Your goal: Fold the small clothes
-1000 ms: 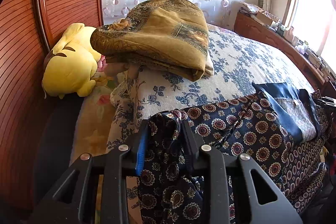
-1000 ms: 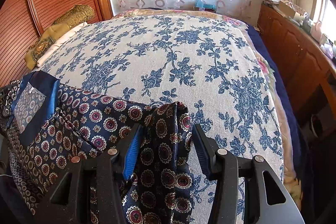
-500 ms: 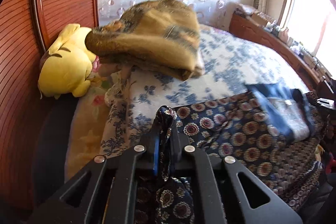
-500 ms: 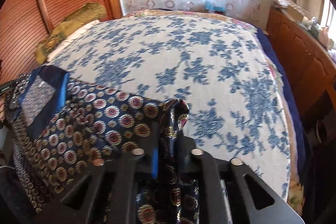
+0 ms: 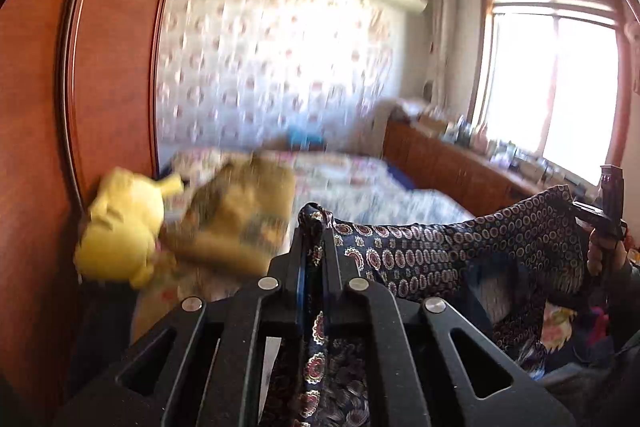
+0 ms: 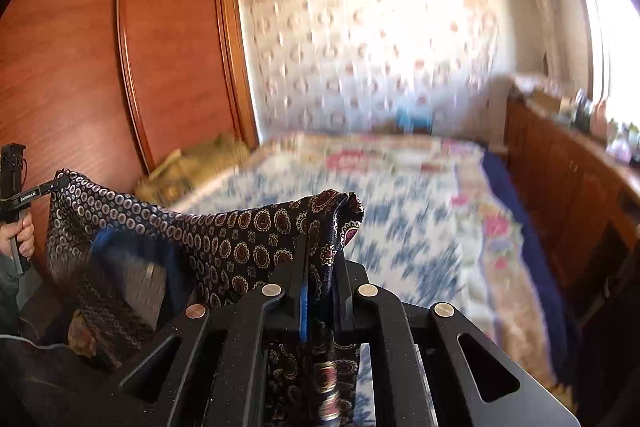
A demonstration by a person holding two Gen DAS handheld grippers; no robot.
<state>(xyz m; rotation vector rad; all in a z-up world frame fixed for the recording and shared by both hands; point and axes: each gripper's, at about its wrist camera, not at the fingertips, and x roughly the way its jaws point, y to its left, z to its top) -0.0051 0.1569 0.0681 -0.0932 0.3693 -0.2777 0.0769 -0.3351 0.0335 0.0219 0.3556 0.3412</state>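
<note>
Lifted clear of the bed now, where a second ago it lay spread flat on the floral cover, the patterned garment [image 5: 460,251] hangs in the air as a sagging band across the lower middle of both views. My left gripper [image 5: 316,247] is clamped tight on one bunched corner, and my right gripper [image 6: 320,247] pinches the opposite corner the same way, fabric squeezed between the closed pads of each. In the left view my right hand [image 5: 604,255] shows at the right edge; in the right view my left hand [image 6: 20,231] sits at the left edge. I judge the cloth light, thin and very soft: it droops between the two grips, so it should fold easily but could slide out of a shallow pinch. Corners or the hem are the sensible places to hold, and a blue pocket-like patch [image 6: 120,251] marks its lower left part. Beyond it, the bed [image 6: 400,195] fills the centre, blurred. A folded olive-gold textile [image 5: 236,223] and a yellow plush toy [image 5: 120,231] lie at its left side against the wooden wardrobe [image 5: 100,67]. No basket, box or other container is in view.
</note>
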